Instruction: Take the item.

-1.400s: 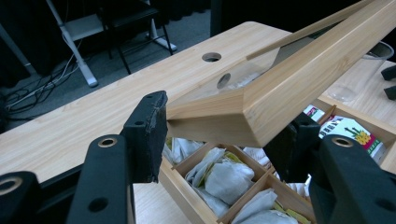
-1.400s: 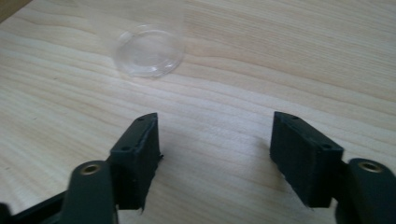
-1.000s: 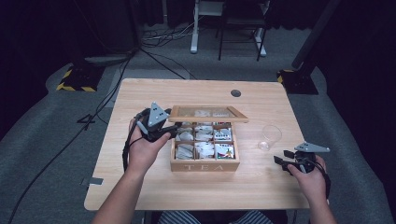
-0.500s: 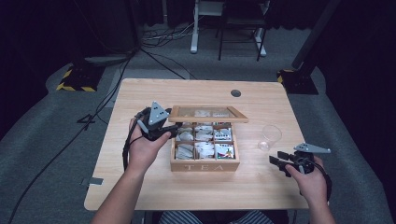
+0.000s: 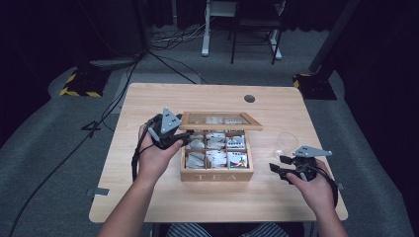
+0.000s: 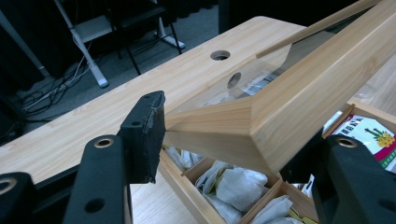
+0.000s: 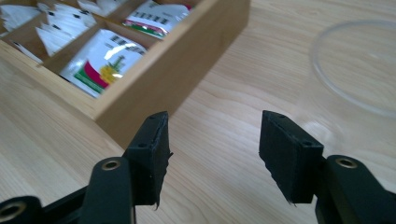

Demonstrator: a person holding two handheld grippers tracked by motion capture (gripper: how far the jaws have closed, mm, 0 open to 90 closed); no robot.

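Left tool (image 5: 173,132) holds the corner of the glazed lid (image 6: 299,88), propping it above the wooden tea box (image 5: 216,172) at the middle of the tabletop (image 5: 148,197). Right tool (image 7: 212,154) rests wide apart and empty, between the box and the clear glass cup (image 5: 287,141). Risk: a corner-only grip may slip, dropping the lid onto the sachets (image 7: 100,63). The left gripper view reveals this shallow purchase; the high view cannot resolve it.
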